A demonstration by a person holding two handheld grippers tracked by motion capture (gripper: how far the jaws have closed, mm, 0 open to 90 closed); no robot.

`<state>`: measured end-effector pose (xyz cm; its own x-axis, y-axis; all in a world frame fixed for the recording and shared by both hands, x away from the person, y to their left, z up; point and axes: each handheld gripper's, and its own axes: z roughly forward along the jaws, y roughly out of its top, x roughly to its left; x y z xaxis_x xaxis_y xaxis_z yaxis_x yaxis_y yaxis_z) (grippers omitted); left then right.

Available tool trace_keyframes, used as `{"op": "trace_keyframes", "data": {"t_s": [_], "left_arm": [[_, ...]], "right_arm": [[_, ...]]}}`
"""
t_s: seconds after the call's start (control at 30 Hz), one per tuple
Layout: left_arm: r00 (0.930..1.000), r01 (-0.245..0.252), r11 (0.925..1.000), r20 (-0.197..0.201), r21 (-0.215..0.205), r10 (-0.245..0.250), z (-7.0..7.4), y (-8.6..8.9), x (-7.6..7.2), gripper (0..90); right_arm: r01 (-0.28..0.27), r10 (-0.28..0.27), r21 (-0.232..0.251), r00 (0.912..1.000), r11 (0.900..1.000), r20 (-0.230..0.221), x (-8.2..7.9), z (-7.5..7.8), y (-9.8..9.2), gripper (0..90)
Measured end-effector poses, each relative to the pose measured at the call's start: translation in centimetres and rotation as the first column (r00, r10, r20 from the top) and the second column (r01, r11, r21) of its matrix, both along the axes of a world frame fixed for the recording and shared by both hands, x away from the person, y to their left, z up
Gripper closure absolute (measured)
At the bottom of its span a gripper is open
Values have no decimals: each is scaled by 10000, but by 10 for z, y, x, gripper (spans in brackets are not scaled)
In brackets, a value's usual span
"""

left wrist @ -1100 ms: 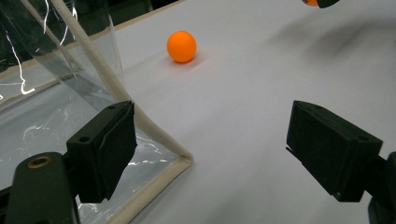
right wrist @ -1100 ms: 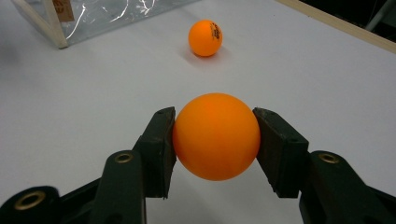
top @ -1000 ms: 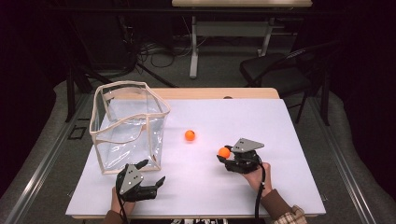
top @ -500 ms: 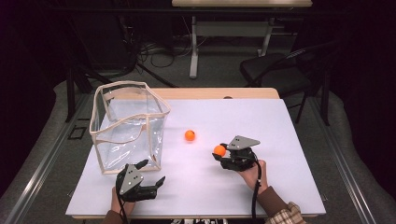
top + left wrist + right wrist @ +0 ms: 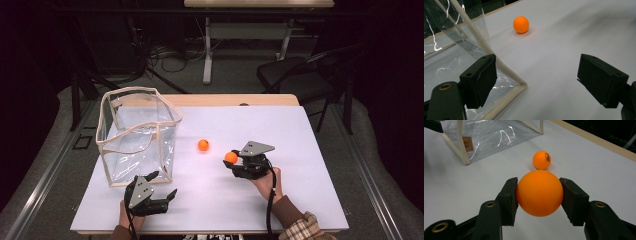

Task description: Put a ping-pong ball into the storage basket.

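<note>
Orange ball [image 5: 230,157] clamped in right tongs [image 5: 234,161], shifted left, left tongs [image 5: 159,192] spread apart, unmoved.

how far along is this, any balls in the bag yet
Done: nothing yet, the clear bag looks empty. In hand: the right gripper is shut on one orange ball, away from the bag. Left: that ball likely goes in, then the second ball on the table. The left gripper is open by the bag's corner.
</note>
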<state>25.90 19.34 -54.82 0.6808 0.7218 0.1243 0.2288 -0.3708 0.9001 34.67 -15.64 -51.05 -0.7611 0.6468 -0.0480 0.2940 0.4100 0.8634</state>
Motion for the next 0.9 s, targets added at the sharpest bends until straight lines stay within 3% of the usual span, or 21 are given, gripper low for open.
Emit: {"op": "trace_keyframes", "data": {"t_s": [0.9], "left_arm": [[10000, 31, 10000, -2, 0, -31, -1, -1, 0, 159]], "right_arm": [[-253, 253, 189, 9997, 9995, 3, 18, 8, 23, 502]]}}
